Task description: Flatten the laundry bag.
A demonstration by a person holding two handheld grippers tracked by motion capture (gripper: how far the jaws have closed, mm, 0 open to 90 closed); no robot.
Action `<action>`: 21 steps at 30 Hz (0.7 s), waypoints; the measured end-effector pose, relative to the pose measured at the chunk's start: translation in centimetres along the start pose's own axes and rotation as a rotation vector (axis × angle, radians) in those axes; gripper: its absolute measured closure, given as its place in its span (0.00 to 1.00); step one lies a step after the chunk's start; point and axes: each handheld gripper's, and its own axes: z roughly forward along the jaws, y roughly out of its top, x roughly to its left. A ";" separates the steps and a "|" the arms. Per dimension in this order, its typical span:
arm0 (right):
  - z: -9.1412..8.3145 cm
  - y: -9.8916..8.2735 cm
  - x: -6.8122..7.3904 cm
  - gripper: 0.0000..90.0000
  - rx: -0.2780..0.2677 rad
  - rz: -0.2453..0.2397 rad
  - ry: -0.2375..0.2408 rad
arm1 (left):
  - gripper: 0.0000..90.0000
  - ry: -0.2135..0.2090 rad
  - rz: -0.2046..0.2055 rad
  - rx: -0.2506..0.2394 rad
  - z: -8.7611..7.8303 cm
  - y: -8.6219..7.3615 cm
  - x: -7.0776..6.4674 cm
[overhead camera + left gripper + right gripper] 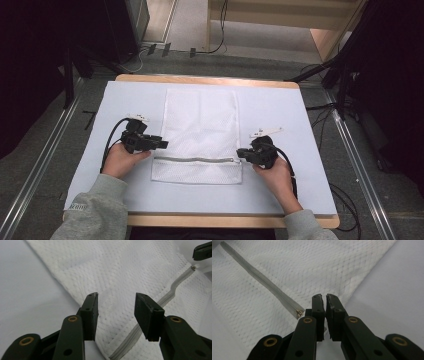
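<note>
A white mesh laundry bag (200,130) lies flat on the white-covered table (285,115), its grey zipper (195,160) running across near the front end. My left gripper (162,144) hovers at the bag's left edge. In the left gripper view its jaws (116,297) stand open over the mesh (120,270) with nothing between them. My right gripper (240,153) sits at the zipper's right end. In the right gripper view its jaws (323,297) are shut beside the zipper pull (299,313), and I see nothing gripped.
The table's wooden edge (210,80) shows at the back, with grey floor, rails and cables around it. Dark stands flank both sides. Bare white cover lies left and right of the bag. The right gripper's tip (202,251) appears far off in the left gripper view.
</note>
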 end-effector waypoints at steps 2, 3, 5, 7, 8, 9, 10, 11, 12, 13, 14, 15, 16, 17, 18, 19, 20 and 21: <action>0.1 -0.2 -0.1 0.99 0.003 0.005 -0.001 | 0.58 0.002 0.014 -0.003 0.0 0.1 -0.3; 0.3 -0.4 -0.1 0.99 0.015 0.014 0.003 | 0.57 0.000 0.022 -0.003 0.0 0.1 -0.3; 0.6 -0.5 -0.3 1.00 0.026 0.022 0.005 | 0.55 0.002 0.024 -0.005 0.1 0.2 -0.5; 0.7 -0.6 -0.4 1.00 0.027 0.031 0.014 | 0.55 -0.001 0.029 -0.007 0.1 0.3 -0.5; 0.7 -0.7 -0.4 1.00 0.028 0.034 0.019 | 0.54 -0.002 0.031 -0.007 0.1 0.3 -0.5; 0.6 -0.7 -0.4 1.00 0.028 0.036 0.018 | 0.54 -0.001 0.031 -0.007 0.1 0.4 -0.6; 0.6 -0.8 -0.4 1.00 0.028 0.032 0.018 | 0.54 -0.002 0.032 -0.010 0.1 0.4 -0.6; 0.6 -0.8 -0.3 1.00 0.027 0.033 0.024 | 0.54 -0.001 0.034 -0.011 0.2 0.4 -0.6; 0.5 -0.9 -0.2 1.00 0.028 0.037 0.026 | 0.53 -0.001 0.036 -0.009 0.2 0.5 -0.6; 0.5 -1.0 -0.1 1.00 0.031 0.035 0.026 | 0.53 -0.002 0.034 -0.011 0.3 0.6 -0.7; 0.5 -1.0 0.0 1.00 0.030 0.038 0.036 | 0.52 -0.004 0.034 -0.010 0.3 0.6 -0.7; 0.4 -1.0 0.1 1.00 0.031 0.038 0.039 | 0.52 -0.006 0.036 -0.007 0.4 0.7 -0.8; 0.4 -1.1 0.2 1.00 0.031 0.034 0.042 | 0.52 -0.007 0.040 -0.008 0.4 0.7 -0.9; 0.3 -1.1 0.3 1.00 0.029 0.033 0.043 | 0.52 -0.009 0.041 -0.006 0.4 0.7 -0.9; 0.2 -1.2 0.4 1.00 0.029 0.035 0.045 | 0.52 -0.010 0.042 -0.006 0.5 0.8 -1.0; 0.2 -1.3 0.6 1.00 0.026 0.032 0.050 | 0.52 -0.011 0.049 -0.005 0.5 0.8 -1.1; 0.2 -1.3 0.7 1.00 0.026 0.029 0.053 | 0.52 -0.014 0.050 -0.006 0.5 0.9 -1.1; 0.1 -1.3 0.8 1.00 0.027 0.028 0.057 | 0.52 -0.016 0.049 -0.005 0.6 0.9 -1.2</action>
